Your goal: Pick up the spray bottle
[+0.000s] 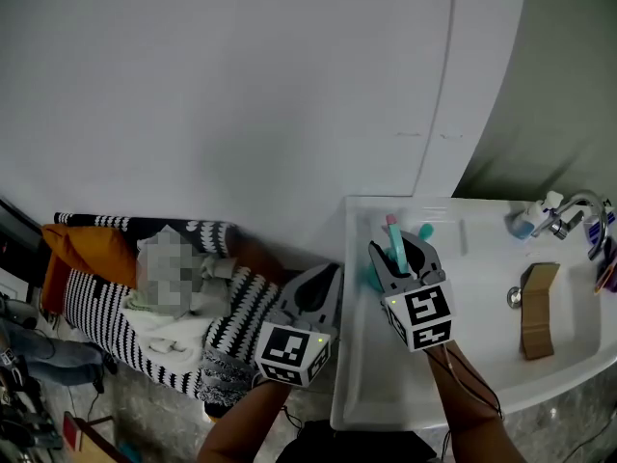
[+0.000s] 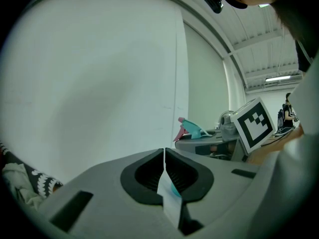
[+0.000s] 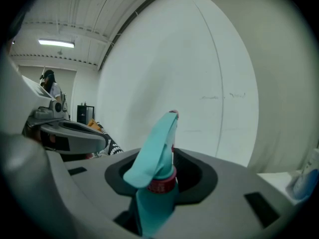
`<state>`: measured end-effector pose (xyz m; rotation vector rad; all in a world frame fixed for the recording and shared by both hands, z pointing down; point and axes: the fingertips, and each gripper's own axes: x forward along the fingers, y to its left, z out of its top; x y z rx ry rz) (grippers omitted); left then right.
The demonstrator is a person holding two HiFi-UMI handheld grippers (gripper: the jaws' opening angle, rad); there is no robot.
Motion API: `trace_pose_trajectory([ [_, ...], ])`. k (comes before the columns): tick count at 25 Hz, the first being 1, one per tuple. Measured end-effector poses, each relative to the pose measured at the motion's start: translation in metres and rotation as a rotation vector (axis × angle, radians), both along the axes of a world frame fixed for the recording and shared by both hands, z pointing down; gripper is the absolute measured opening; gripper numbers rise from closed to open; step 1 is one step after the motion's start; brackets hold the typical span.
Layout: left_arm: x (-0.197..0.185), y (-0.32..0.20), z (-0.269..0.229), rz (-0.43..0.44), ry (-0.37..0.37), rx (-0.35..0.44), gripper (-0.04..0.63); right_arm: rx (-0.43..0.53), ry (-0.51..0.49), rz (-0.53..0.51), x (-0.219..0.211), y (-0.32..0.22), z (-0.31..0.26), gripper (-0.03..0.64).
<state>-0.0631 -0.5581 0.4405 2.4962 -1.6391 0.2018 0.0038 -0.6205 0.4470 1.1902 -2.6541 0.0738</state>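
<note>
White washbasin surface (image 1: 482,268) carries a brown block (image 1: 540,309) near the tap (image 1: 571,210), a small blue bottle (image 1: 525,223) beside it, and a teal spray bottle (image 1: 395,244) upright at left.

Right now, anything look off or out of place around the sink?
Mildly: a brown block stands in the sink, and rumpled cloths are heaped left of it. Nothing spilled; spray bottle upright.

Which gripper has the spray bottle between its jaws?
The right gripper: its jaws clamp the teal spray bottle, while the left gripper is shut and empty.
</note>
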Motion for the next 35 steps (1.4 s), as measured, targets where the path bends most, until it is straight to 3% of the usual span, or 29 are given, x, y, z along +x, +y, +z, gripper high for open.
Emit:
trace_pose_trajectory([
  [14,-0.008,0.024,-0.015,0.022,0.020,0.023,0.009,0.014,-0.001,0.043,0.003,0.029,-0.016,0.133],
  [35,-0.019,0.113,-0.042,0.115,0.024,0.047,0.008,0.038,-0.045,0.096,-0.002,0.138,-0.049,0.135],
])
